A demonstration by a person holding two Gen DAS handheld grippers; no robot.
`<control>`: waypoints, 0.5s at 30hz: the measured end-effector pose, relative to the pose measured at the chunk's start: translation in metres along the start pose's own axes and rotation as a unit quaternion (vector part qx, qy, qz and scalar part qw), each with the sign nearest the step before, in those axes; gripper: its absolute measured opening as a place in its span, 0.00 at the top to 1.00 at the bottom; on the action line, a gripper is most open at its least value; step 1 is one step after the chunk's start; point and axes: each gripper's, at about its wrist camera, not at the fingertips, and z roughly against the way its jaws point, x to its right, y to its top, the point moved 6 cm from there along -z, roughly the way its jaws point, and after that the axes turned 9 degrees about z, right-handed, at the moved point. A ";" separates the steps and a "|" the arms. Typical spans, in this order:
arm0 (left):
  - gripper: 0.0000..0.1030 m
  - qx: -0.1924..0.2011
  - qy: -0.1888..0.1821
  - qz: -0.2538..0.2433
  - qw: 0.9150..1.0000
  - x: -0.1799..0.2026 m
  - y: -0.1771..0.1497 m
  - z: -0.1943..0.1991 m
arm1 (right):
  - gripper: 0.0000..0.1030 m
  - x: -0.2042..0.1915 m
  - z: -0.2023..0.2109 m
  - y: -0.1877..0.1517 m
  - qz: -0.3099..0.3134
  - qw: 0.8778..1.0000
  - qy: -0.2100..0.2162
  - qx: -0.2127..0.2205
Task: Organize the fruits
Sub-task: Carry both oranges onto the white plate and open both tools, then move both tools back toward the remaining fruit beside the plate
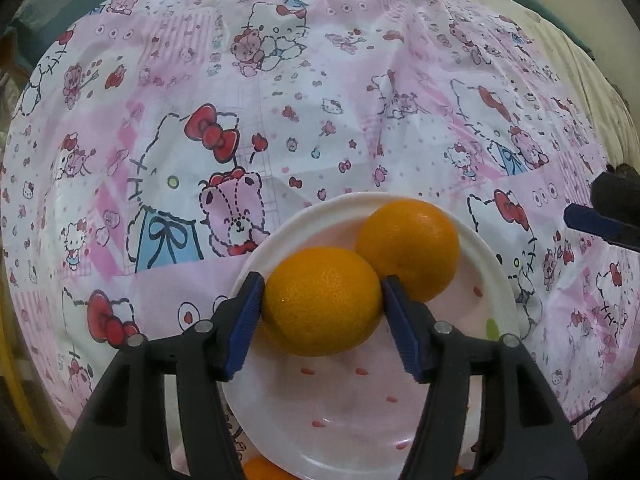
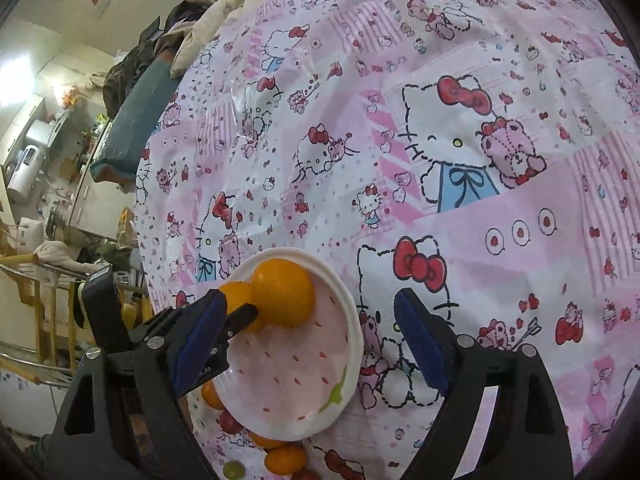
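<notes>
In the left wrist view my left gripper [image 1: 322,304] is shut on an orange [image 1: 322,300], held over a white strawberry-shaped plate [image 1: 348,420]. A second orange [image 1: 408,248] lies on the plate just behind it, touching it. In the right wrist view my right gripper [image 2: 312,344] is open and empty, hovering over the same plate [image 2: 296,384]. The second orange [image 2: 284,294] shows there, and the held orange [image 2: 236,294] is partly hidden behind my left gripper's fingers [image 2: 240,320].
A pink cartoon-cat tablecloth [image 2: 440,120] covers the table. More fruit lies at the plate's near edge: oranges [image 2: 286,460], a red fruit [image 2: 230,422] and a green one [image 2: 234,470]. The table edge and a cluttered room lie to the left [image 2: 60,160].
</notes>
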 end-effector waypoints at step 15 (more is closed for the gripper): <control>0.15 0.027 0.012 -0.001 1.000 0.006 -0.006 0.024 | 0.15 -0.013 0.011 -0.011 0.022 1.000 -0.012 0.003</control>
